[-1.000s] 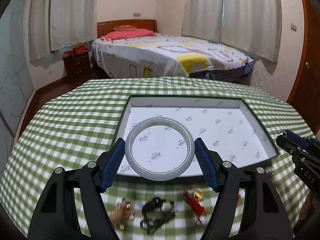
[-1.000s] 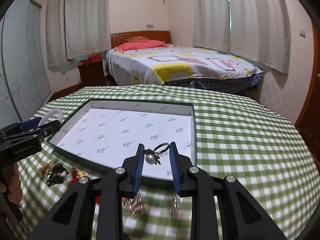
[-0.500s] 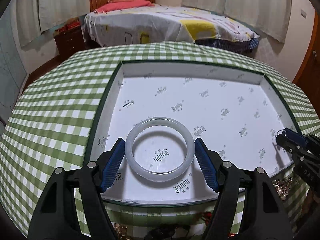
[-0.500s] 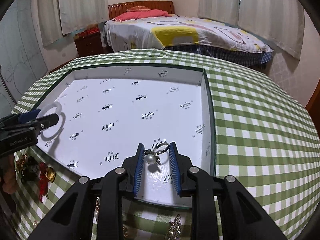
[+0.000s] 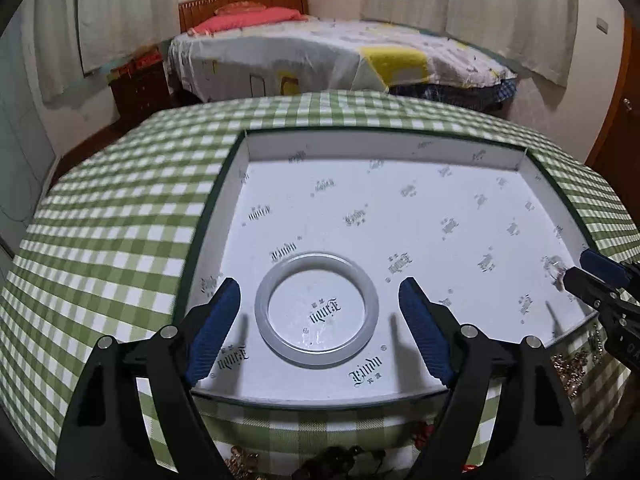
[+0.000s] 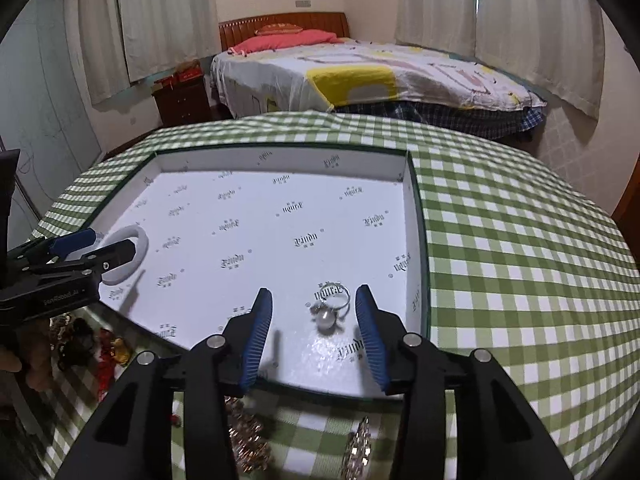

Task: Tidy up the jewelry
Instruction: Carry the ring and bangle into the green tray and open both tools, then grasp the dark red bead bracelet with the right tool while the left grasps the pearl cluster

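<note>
A shallow white box [image 5: 384,150] with a dark green rim lies on the green checked tablecloth. A pale jade bangle [image 5: 260,312] lies flat on the box floor between the fingers of my left gripper [image 5: 318,312], which is open and clear of it. The bangle also shows in the right wrist view [image 6: 138,246]. A pearl ring [image 6: 328,312] lies on the box floor [image 6: 280,240] between the fingers of my right gripper [image 6: 314,324], which is open. The ring shows small in the left wrist view [image 5: 554,266].
Loose jewelry lies on the cloth in front of the box: gold pieces [image 6: 246,440], a sparkly strip [image 6: 358,452], and red and black items [image 6: 108,354]. A bed [image 6: 360,76] and a nightstand [image 6: 182,98] stand beyond the table.
Both grippers lowered over the box and opened. The bangle left the left gripper and the pearl ring left the right gripper; both now lie on the box floor.
</note>
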Demonstrator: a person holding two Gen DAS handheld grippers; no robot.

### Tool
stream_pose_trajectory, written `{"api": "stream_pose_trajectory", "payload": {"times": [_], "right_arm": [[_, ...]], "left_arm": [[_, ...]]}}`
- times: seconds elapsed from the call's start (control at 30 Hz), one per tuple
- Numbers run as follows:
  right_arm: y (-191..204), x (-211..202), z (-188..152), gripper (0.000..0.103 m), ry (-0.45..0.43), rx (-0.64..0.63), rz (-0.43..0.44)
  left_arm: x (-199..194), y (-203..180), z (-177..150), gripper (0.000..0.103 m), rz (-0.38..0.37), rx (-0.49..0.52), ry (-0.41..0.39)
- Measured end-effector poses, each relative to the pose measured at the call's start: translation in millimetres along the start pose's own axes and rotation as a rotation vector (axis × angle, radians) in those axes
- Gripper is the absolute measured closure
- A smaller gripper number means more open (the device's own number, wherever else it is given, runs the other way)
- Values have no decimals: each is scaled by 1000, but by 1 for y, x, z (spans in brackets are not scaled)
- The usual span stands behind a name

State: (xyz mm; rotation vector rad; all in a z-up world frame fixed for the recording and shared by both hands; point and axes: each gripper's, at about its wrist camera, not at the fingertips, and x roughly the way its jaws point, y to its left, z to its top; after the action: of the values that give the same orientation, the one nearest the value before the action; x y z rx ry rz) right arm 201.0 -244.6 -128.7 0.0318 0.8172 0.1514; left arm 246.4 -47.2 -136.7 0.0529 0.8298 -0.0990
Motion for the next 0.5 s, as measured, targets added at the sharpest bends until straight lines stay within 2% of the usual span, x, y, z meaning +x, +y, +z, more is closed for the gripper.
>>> {"api": "stream_pose_trajectory", "payload": {"times": [0.23, 0.5], "right_arm": [[7, -37, -19, 59, -53, 15, -24], [16, -72, -60, 52, -93, 53, -52]], "left_arm": [[-41, -11, -15, 23, 33, 31, -108], [-85, -21, -49, 23, 66, 27, -170]]}}
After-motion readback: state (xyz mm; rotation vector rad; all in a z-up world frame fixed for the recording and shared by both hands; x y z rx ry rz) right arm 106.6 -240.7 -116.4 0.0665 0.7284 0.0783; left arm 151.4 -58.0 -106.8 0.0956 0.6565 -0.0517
